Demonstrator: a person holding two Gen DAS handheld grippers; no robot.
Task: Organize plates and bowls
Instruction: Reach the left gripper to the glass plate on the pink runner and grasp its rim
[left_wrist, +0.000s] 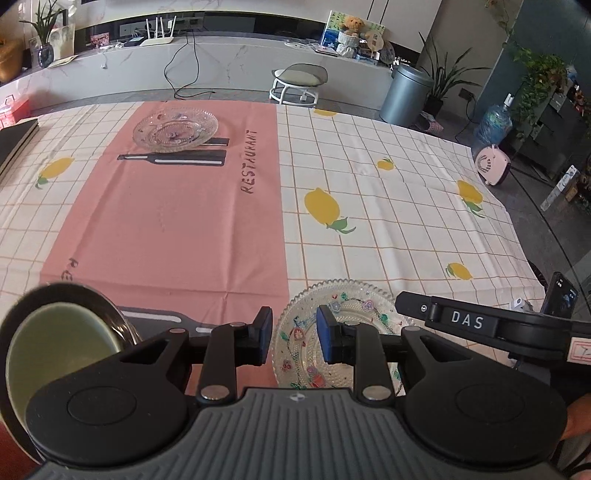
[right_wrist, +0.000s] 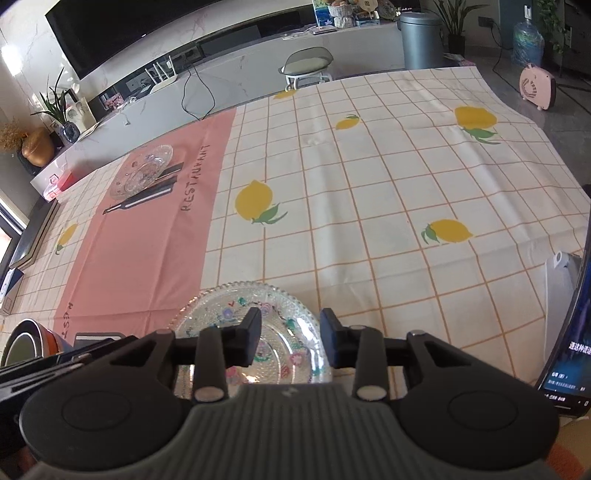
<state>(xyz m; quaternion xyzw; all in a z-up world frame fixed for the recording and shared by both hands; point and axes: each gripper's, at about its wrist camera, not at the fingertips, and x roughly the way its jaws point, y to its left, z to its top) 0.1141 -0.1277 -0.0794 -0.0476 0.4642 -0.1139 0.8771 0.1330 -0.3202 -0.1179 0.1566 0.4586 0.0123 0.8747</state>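
A clear glass plate with flower prints (left_wrist: 354, 314) lies at the near edge of the table; it also shows in the right wrist view (right_wrist: 280, 314). A second glass plate (left_wrist: 175, 127) lies far back on the pink cloth, seen too in the right wrist view (right_wrist: 142, 171). A bowl with a green inside and a dark rim (left_wrist: 59, 343) sits at the near left, also visible in the right wrist view (right_wrist: 22, 341). My left gripper (left_wrist: 294, 334) is open above the near plate's left side. My right gripper (right_wrist: 290, 339) is open above the same plate.
A checked tablecloth with lemons (left_wrist: 369, 206) and a pink panel (left_wrist: 177, 221) covers the table. A phone on a stand (right_wrist: 569, 332) is at the near right edge. A dark tray (left_wrist: 14, 144) lies at the far left. A stool (left_wrist: 299, 83) and bin (left_wrist: 404, 94) stand beyond.
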